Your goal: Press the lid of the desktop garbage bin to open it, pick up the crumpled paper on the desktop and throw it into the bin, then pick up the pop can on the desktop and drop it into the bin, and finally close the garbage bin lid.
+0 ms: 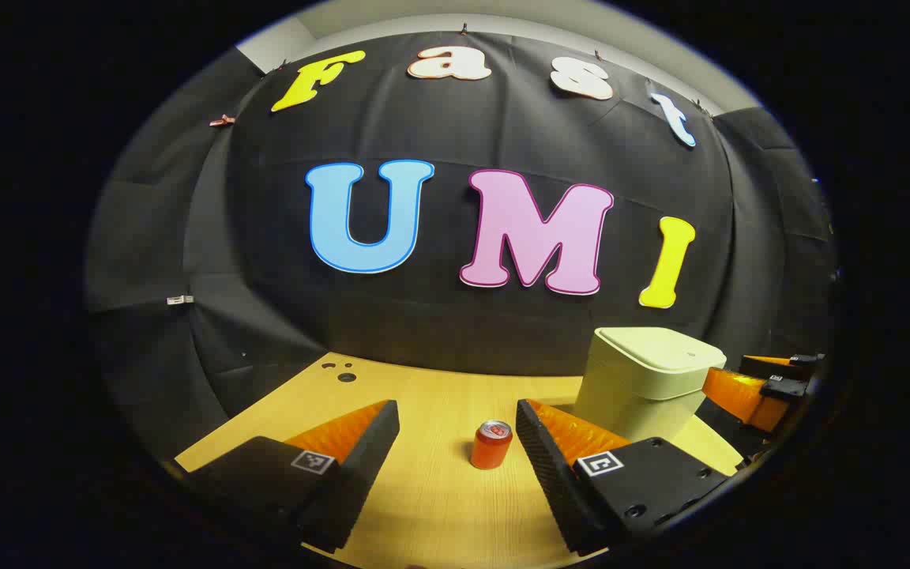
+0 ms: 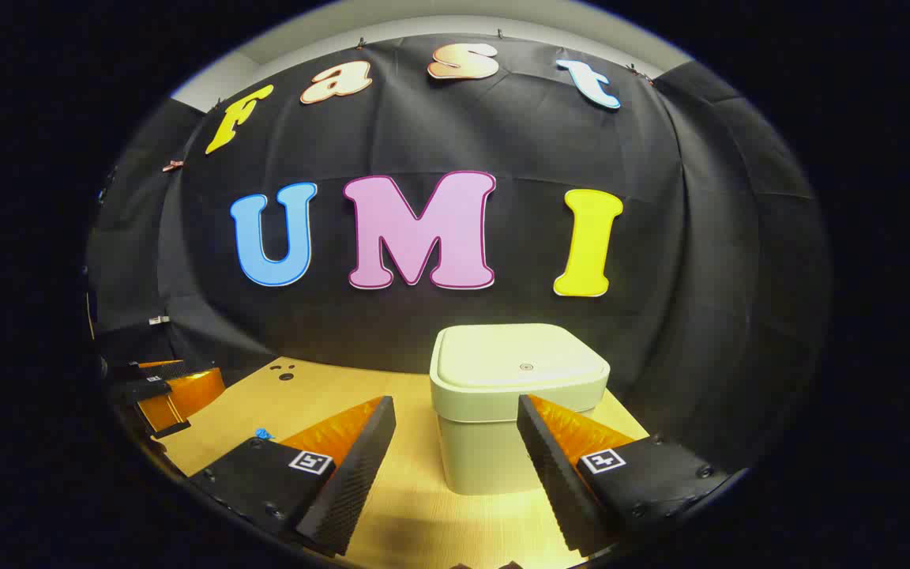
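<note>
Wooden desktop (image 1: 439, 506) spans the lower frame. Garbage bin (image 2: 502, 411), lid down, stands centre of the right gripper view. Both the left gripper (image 1: 457, 431) and right gripper (image 2: 455, 427) have fingers apart, holding nothing. Pop can (image 1: 491, 444) stands upright, lower centre, between the left fingers.

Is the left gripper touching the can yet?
Apart. In the left gripper view the can stands on bare table between and beyond the open left gripper, with wood visible on both sides.
</note>
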A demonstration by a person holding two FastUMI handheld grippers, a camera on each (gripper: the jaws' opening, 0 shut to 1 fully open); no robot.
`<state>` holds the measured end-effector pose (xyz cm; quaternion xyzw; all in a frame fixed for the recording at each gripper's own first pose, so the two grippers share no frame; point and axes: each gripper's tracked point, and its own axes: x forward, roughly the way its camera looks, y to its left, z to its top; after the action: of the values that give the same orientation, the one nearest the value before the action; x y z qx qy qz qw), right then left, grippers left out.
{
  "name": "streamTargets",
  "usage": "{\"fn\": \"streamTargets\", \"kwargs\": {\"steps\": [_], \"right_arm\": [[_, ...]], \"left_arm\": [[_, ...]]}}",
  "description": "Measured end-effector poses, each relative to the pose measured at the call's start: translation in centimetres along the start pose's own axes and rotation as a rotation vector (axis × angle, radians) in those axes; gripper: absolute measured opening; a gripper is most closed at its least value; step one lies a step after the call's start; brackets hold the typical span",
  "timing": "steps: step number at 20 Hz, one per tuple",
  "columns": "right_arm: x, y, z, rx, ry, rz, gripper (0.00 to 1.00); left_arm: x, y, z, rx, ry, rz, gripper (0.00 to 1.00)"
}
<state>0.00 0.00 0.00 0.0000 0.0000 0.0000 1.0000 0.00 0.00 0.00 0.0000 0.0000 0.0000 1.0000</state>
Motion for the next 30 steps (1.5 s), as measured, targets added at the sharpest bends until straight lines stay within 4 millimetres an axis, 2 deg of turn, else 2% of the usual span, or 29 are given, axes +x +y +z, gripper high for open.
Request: {"fn": "streamTargets", "kwargs": {"steps": [6,10,15,22,23,24,25,26,30], "right_arm": [[0.4,-0.6,0.5,-0.018,-0.02,0.005,0.98],[0.7,-0.5,0.8,-0.019,-0.024,0.012,0.98],[0.6,-0.2,0.8,-0.037,-0.032,0.03,0.98],[0.5,-0.2,1.0,-0.053,-0.04,0.025,0.98],[0.5,-0.2,1.1,-0.055,-0.043,0.023,0.96],[0.4,-0.2,1.3,-0.057,-0.048,0.02,0.87],[0.3,-0.2,1.5,-0.058,-0.053,0.02,0.85],[0.4,0.0,1.5,-0.061,-0.057,0.026,0.76],[0.2,0.6,1.7,-0.078,-0.067,0.039,0.74]], "left_arm": [[0.5,0.4,0.8,0.087,-0.037,-0.013,0.96],[0.6,0.8,1.0,0.071,-0.035,-0.005,0.96],[0.5,0.8,-0.5,0.043,0.002,0.0,0.96],[0.5,0.7,-1.1,0.031,0.019,-0.002,0.96],[0.5,0.7,-1.3,0.033,0.021,-0.004,0.96],[0.5,0.6,-1.2,0.034,0.022,-0.007,0.96],[0.5,0.5,-1.3,0.034,0.023,-0.011,0.96],[0.5,0.4,-1.3,0.033,0.022,-0.016,0.96],[0.4,0.3,-1.3,0.035,0.024,-0.023,0.96]]}}
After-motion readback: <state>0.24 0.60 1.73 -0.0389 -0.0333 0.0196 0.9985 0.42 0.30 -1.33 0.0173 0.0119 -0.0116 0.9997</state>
